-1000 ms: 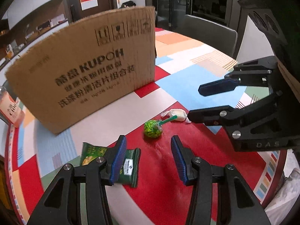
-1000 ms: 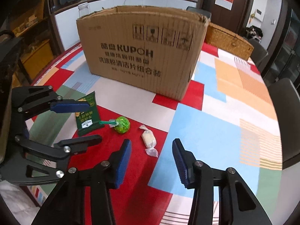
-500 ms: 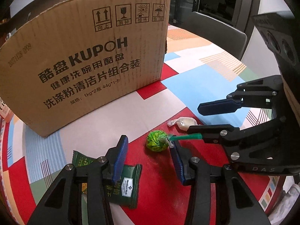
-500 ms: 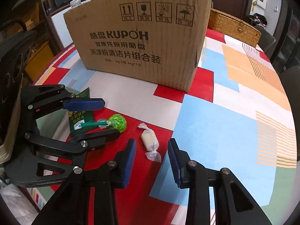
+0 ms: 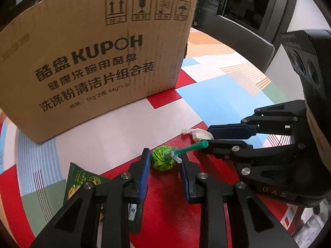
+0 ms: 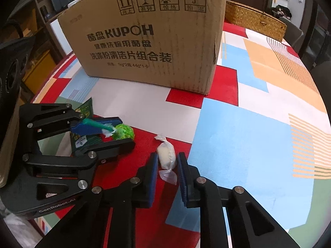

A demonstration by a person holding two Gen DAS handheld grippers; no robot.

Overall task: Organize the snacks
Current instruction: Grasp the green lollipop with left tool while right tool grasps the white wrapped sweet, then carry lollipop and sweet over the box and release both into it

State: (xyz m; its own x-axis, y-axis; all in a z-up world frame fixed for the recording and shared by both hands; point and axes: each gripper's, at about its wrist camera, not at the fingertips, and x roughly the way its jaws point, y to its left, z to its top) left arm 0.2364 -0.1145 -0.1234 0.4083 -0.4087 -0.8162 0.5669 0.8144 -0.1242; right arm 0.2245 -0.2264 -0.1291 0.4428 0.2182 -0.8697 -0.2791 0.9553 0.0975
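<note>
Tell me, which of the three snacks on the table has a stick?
The green-wrapped lollipop, between the left gripper's pads. The white wrapped candy and the flat green packet have no stick.

Round worktop [image 6: 258, 111] under a patchwork cloth of red, blue, orange, white. Woven basket [image 6: 254, 19] at upper right. Dark shelving [image 6: 51, 4] at upper left. Grey chair [image 5: 238, 29], dark glass doors [image 5: 252, 2] behind, possibly cabinet fronts.

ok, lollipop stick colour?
Teal-green; the lollipop has a bright green wrapper. Clearest in the left wrist view.
</note>
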